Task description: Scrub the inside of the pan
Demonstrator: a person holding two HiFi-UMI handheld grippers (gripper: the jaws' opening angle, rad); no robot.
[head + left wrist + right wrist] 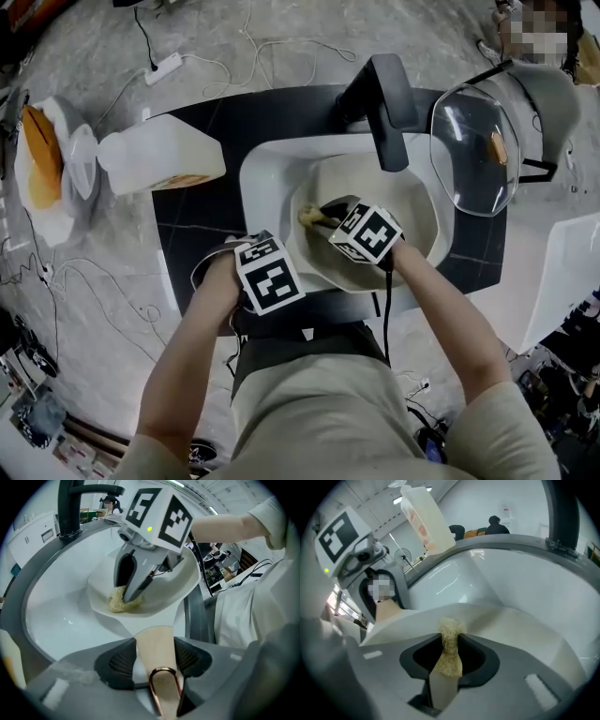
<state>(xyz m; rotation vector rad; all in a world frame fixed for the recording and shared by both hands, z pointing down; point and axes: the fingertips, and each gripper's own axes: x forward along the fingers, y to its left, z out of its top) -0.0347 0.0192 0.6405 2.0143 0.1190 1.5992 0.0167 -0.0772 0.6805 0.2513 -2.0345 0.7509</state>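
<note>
Grey mottled floor [103,281] fills the left of the head view, crossed by white cables [234,66]. At centre a black tabletop [202,202] bears a white sink basin [267,173] with a black angular faucet [384,98] at its upper edge. A cream shallow pan [412,202] lies in the basin. A clear glass lid [473,150] stands at the upper right, and a white plastic jug [159,159] lies at the left. The left gripper [267,272] sits at the pan's lower left rim, and the right gripper [330,214] reaches into the pan over a straw-coloured fibrous scrub pad [307,217].

In the left gripper view, the left gripper [155,660] has its jaws pressed onto the pan's tapered cream handle [153,639], which ends in a copper loop. Above it the pan [185,590] tilts inside the sink basin [56,616]. The right gripper [133,581] points down into the pan, and the scrub pad [119,602] appears to touch the pan's floor. The faucet [70,508] rises at the upper left.

In the right gripper view, the right gripper [450,656] pinches the scrub pad [450,637] between its jaws, with the pan's inside [525,630] just beyond. The left gripper [351,541] shows at the left, the basin's wall [487,583] curves behind, and the jug [424,515] stands at the top.
</note>
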